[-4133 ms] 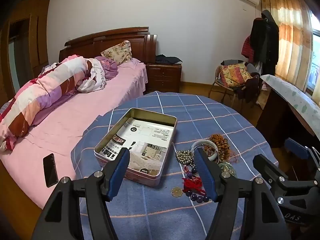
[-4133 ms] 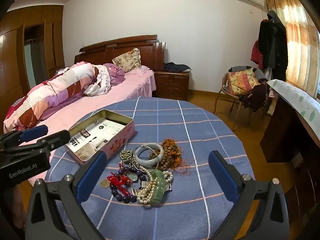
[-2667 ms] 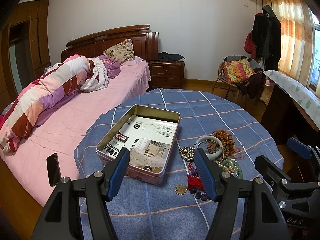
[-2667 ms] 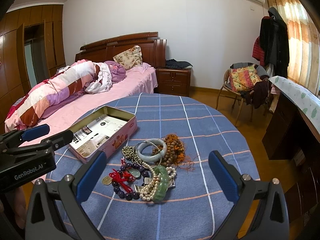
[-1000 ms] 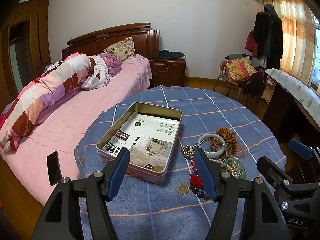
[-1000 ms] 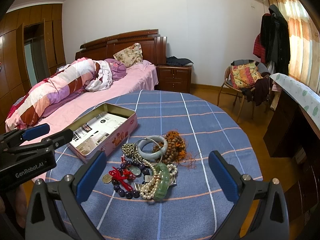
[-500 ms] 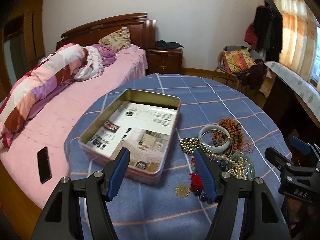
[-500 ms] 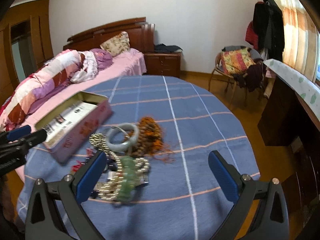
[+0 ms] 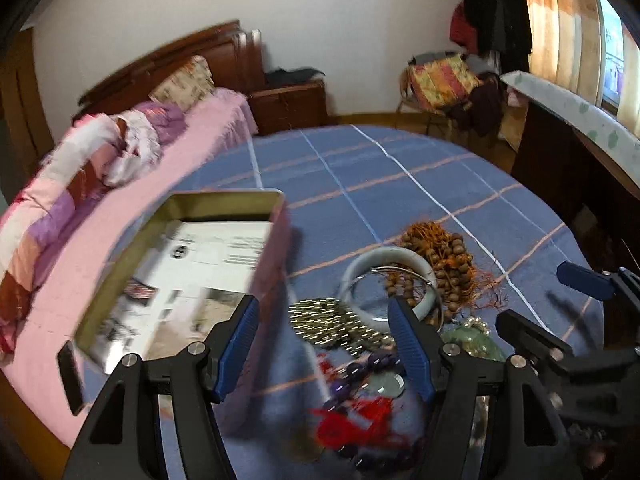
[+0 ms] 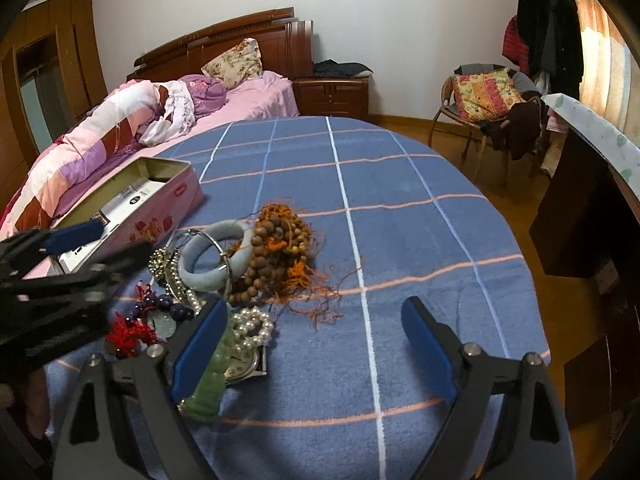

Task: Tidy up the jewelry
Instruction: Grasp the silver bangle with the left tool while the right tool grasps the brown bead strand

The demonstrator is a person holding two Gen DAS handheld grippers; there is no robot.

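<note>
An open pink tin box (image 9: pixel 188 264) lined with printed paper sits on the blue checked tablecloth, also in the right wrist view (image 10: pixel 136 208). Beside it lies a jewelry pile: pale jade bangle (image 9: pixel 390 278) (image 10: pixel 218 256), brown wooden beads with orange tassels (image 9: pixel 444 256) (image 10: pixel 280 252), metal bead string (image 9: pixel 332 324), purple beads with red tassel (image 9: pixel 360 396) (image 10: pixel 160 312), pearl bracelet (image 10: pixel 252 328), green bracelet (image 10: pixel 212 372), watch (image 10: pixel 244 364). My left gripper (image 9: pixel 324 344) is open, low over the metal beads. My right gripper (image 10: pixel 312 344) is open over bare cloth, its left finger (image 10: pixel 200 344) beside the green bracelet.
The round table (image 10: pixel 400 216) stands beside a pink bed (image 10: pixel 120 136). A phone (image 9: pixel 70 376) lies on the bed edge. A chair with clothes (image 10: pixel 492 100) and a dark desk (image 10: pixel 592 208) stand to the right.
Both grippers have dropped lower and closer to the jewelry pile. The left gripper now hovers over the metal beads; the right gripper has swung back toward the pile's right side.
</note>
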